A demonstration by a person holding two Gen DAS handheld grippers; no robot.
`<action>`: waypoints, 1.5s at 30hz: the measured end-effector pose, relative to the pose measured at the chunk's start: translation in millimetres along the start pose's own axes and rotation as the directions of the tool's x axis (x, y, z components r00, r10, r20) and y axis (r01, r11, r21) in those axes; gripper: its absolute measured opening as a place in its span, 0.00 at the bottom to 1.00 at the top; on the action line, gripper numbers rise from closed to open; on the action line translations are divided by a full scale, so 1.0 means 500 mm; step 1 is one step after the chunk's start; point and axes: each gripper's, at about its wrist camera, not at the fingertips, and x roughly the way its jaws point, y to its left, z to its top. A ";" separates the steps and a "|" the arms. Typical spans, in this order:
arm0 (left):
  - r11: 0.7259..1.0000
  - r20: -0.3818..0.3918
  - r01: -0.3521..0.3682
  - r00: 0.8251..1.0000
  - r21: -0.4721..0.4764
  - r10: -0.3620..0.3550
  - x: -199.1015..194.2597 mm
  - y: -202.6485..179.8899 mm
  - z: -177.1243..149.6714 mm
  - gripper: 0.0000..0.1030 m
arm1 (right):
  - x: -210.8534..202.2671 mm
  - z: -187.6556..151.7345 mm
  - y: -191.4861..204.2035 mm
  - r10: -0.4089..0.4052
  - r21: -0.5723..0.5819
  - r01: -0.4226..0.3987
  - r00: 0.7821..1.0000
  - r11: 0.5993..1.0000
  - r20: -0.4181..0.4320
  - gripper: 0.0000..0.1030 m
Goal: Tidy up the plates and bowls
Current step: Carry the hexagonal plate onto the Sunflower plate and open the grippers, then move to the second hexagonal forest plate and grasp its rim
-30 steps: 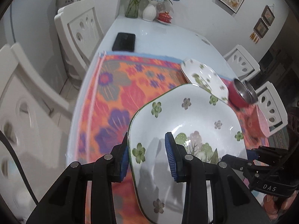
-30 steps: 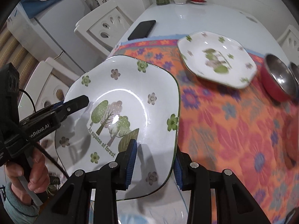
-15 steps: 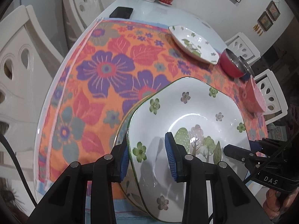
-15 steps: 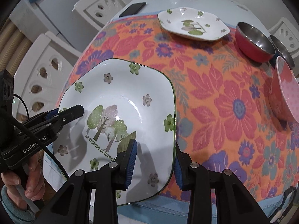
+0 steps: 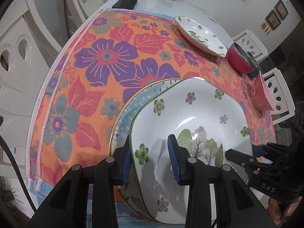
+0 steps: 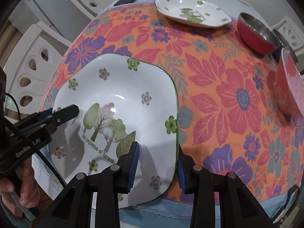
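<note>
Both grippers hold the same square forest-print plate (image 6: 121, 114) over the near edge of the table. The left gripper (image 5: 150, 159) grips its left rim, blue pads on either side of the edge; the right gripper (image 6: 157, 165) clamps the right rim the same way. The plate sits just above a round blue plate with a gold rim (image 5: 125, 114), which lies on the flowered tablecloth (image 5: 91, 76); whether the two touch I cannot tell. Farther along the cloth rest a second square floral plate (image 6: 191, 13), a red steel-lined bowl (image 6: 256, 36) and a pink bowl (image 6: 288, 87). A black phone (image 5: 124, 3) lies on the bare white tabletop.
</note>
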 end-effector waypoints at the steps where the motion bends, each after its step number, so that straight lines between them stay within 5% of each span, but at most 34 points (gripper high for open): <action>1: 1.000 -0.001 0.004 1.000 0.000 -0.004 0.000 0.001 0.001 0.31 | 0.003 -0.001 0.001 0.000 0.004 0.000 1.000 1.000 -0.003 0.34; 6: 1.000 -0.011 0.025 1.000 -0.015 -0.025 -0.009 0.017 0.015 0.34 | 0.010 -0.001 0.004 0.001 0.015 -0.001 1.000 1.000 -0.004 0.34; 17: 1.000 0.128 0.021 0.992 -0.023 -0.018 -0.121 0.063 0.079 0.37 | -0.067 0.036 -0.026 0.024 0.064 -0.030 0.996 0.998 0.090 0.34; 30: 0.989 0.237 0.060 0.967 0.133 -0.090 -0.195 -0.019 0.184 0.37 | -0.210 0.106 -0.010 -0.001 0.092 -0.026 0.961 0.995 0.276 0.35; 33: 0.983 0.271 0.071 0.956 0.169 -0.116 -0.211 -0.039 0.225 0.41 | -0.247 0.135 -0.021 -0.018 0.113 -0.021 0.943 0.993 0.333 0.42; 34: 0.981 0.283 0.072 0.951 0.179 -0.121 -0.215 -0.046 0.240 0.41 | -0.258 0.146 -0.027 -0.023 0.125 -0.022 0.936 0.992 0.350 0.51; 40: 0.972 0.271 0.095 0.950 0.217 -0.153 -0.177 -0.072 0.349 0.42 | -0.272 0.225 -0.097 -0.050 0.254 -0.058 0.915 0.965 0.401 0.56; 45: 0.975 0.189 0.124 0.969 0.185 -0.159 -0.065 -0.083 0.429 0.42 | -0.215 0.289 -0.170 -0.105 0.390 -0.049 0.926 0.920 0.363 0.56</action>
